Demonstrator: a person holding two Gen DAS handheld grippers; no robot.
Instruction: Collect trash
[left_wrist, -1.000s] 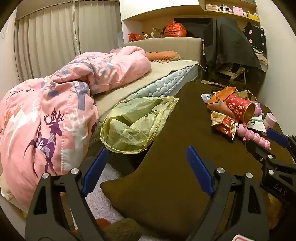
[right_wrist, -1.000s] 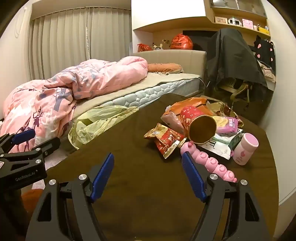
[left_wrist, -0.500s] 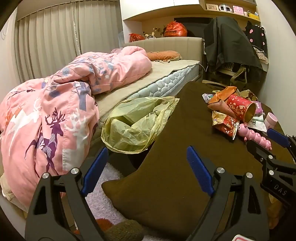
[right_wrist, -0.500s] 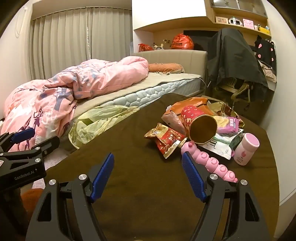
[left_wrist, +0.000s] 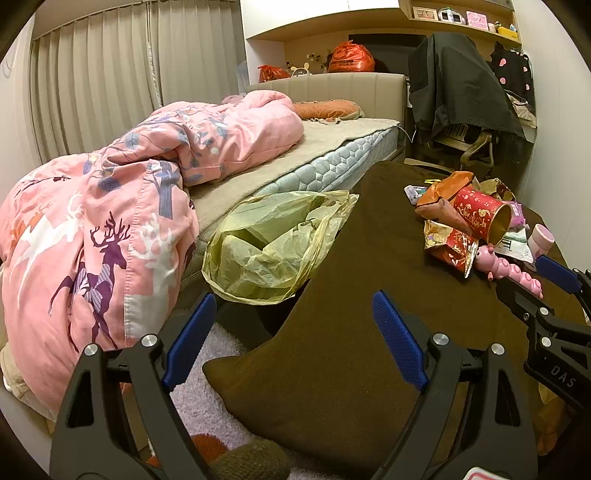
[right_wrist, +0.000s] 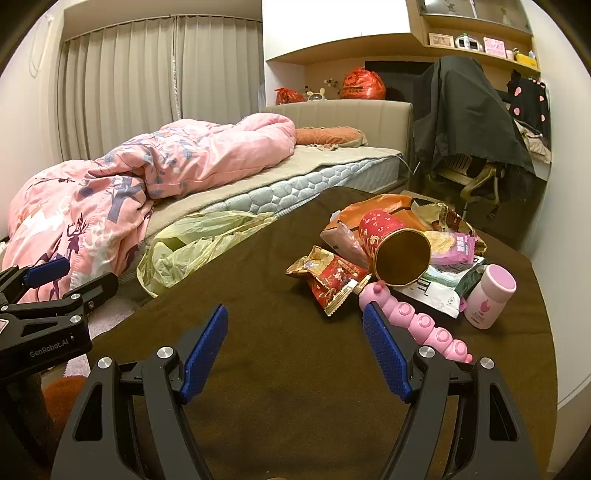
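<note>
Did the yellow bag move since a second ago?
No. The yellow bag lies at the same spot between the mattress edge and the brown table, in both views.

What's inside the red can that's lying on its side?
Nothing can be seen in the red can. Its open mouth faces the right camera and shows only bare gold-brown wall. The very bottom is too dark to tell.
</note>
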